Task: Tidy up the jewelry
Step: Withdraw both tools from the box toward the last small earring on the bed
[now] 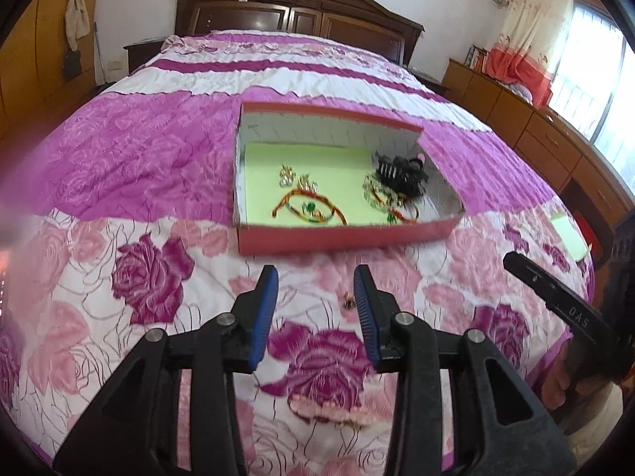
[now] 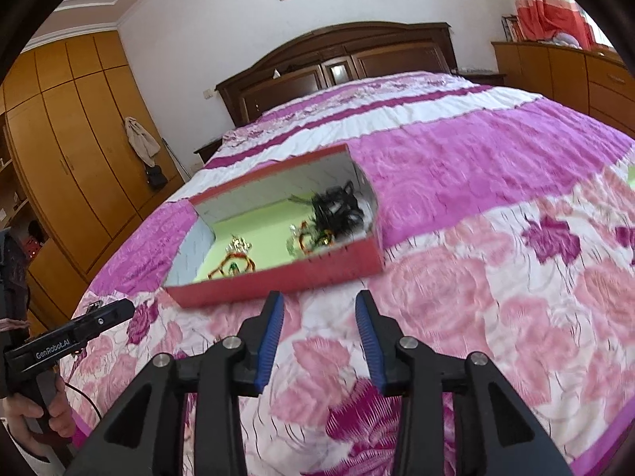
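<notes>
A red cardboard box (image 1: 345, 236) with a pale green floor lies open on the flowered bedspread. Inside it are a red-cord bracelet with a green bead (image 1: 309, 206), small gold sparkly pieces (image 1: 295, 178) and a black hair clip (image 1: 401, 172). My left gripper (image 1: 315, 277) hovers open just short of the box with nothing between its pads. A tiny metal piece (image 1: 349, 302) lies on the bedspread beside its right finger, and a pink bead bracelet (image 1: 329, 412) lies under it. My right gripper (image 2: 320, 301) is open and holds nothing, in front of the box (image 2: 278, 283).
The other gripper's black finger (image 1: 555, 297) reaches in from the right, held by a hand. A green sheet (image 1: 567, 234) lies near the bed's right edge. A dark wooden headboard (image 1: 301, 12) stands at the far end, a wardrobe (image 2: 71, 150) on the left and low cabinets (image 1: 528, 127) on the right.
</notes>
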Demonstrator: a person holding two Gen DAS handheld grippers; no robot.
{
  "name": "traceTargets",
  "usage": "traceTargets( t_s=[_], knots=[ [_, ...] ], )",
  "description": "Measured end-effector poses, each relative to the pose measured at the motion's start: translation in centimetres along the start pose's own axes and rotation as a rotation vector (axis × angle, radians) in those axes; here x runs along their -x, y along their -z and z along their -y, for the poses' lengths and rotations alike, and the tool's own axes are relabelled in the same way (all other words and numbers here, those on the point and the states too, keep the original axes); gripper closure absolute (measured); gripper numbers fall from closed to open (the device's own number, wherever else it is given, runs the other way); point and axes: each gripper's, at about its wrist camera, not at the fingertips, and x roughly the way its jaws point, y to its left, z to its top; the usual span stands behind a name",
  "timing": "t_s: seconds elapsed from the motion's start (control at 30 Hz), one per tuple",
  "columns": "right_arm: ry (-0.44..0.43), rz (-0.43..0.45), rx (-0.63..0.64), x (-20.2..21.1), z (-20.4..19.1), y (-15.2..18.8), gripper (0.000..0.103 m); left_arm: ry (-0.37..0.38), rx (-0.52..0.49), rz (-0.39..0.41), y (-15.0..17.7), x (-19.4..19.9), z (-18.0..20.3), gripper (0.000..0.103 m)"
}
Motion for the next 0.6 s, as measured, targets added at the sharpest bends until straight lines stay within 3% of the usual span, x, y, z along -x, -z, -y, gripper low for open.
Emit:
traceTargets(
  t_s=[0.43, 0.6],
  knots=[
    [0.003, -0.031, -0.03, 0.7, 0.6, 1.4, 0.062, 0.036, -0.084, -0.154, 3.4, -1.0, 0.8, 0.044],
    [0.0, -0.038, -0.03, 0.7, 0.5, 1.6, 0.062, 0.049, -0.121, -0.203, 4.6, -1.4, 1.3, 0.04]
  ],
)
